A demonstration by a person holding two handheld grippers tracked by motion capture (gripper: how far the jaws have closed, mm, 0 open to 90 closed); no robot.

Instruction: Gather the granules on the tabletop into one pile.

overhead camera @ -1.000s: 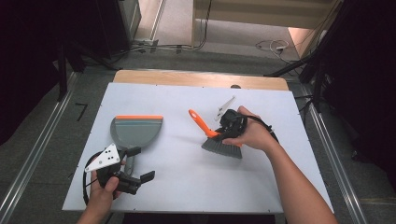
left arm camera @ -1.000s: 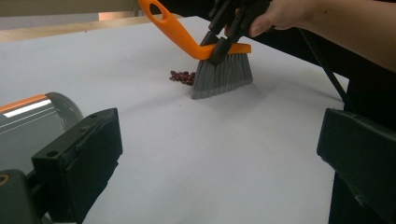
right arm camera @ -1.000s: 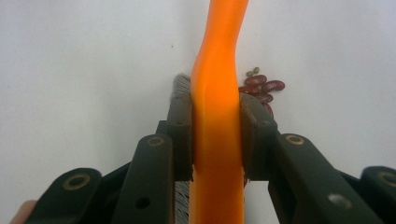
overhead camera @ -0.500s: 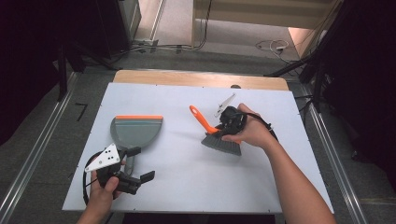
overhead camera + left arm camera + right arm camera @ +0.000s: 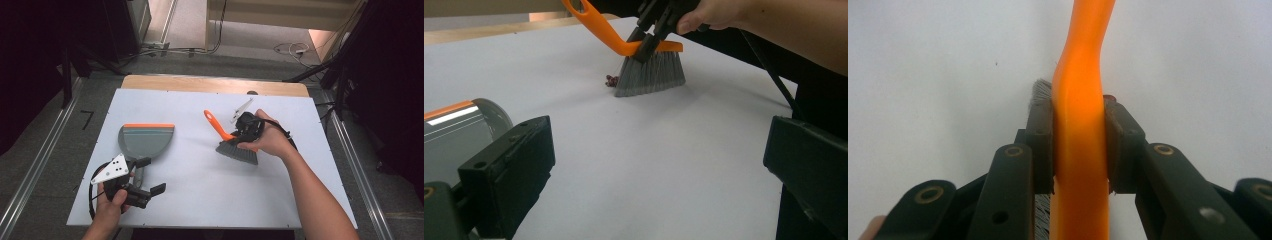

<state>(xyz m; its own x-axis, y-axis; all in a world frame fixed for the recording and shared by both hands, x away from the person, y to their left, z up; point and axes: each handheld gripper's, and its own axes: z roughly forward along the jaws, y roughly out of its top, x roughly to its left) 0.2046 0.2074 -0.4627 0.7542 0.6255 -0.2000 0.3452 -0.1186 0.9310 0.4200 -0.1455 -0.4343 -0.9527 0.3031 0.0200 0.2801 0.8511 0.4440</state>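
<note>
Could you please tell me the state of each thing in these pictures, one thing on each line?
Orange-handled hand brush with grey bristles: clamped at the handle, bristles on the table.
Grey plastic dustpan with orange edge: flat on the table, not held.
Small dark crumbs: loose beside the bristles.
Right gripper: shut on the brush handle.
Left gripper: open, holding nothing, by the dustpan handle.
White table: bearing everything.

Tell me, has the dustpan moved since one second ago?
No. The dustpan keeps its place near the white table's left edge in the high view.
</note>
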